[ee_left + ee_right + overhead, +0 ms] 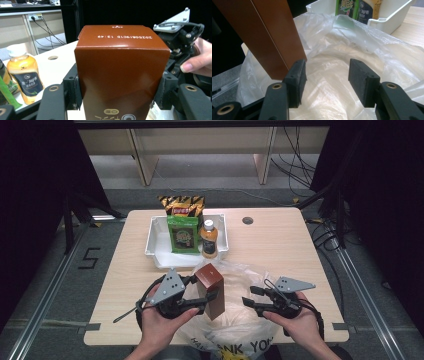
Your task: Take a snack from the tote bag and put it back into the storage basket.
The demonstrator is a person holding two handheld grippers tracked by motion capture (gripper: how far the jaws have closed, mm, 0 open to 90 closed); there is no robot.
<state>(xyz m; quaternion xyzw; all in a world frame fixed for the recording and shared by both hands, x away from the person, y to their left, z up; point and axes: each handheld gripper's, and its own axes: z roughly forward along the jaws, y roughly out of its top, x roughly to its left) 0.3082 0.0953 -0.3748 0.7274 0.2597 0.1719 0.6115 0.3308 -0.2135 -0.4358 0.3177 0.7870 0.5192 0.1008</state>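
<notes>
A tall brown carton [210,279] is held upright and slightly tilted above a crumpled clear plastic bag [235,330] at the table's front edge. My left gripper [209,301] is shut on its lower half. In the left gripper view both pads [74,90] press the sides of the carton [120,70]. My right gripper [248,296] stands open just right of the carton with nothing between its jaws. In the right gripper view it [328,80] hovers over the bag [332,55], and the carton [262,32] hangs at the left, close to the left pad.
A white tray [154,245] sits at the back middle of the table. It holds a green packet [183,235], an orange drink bottle [209,239] and a yellow-black snack bag [182,205]. A round hole [247,220] lies in the tabletop right of the tray.
</notes>
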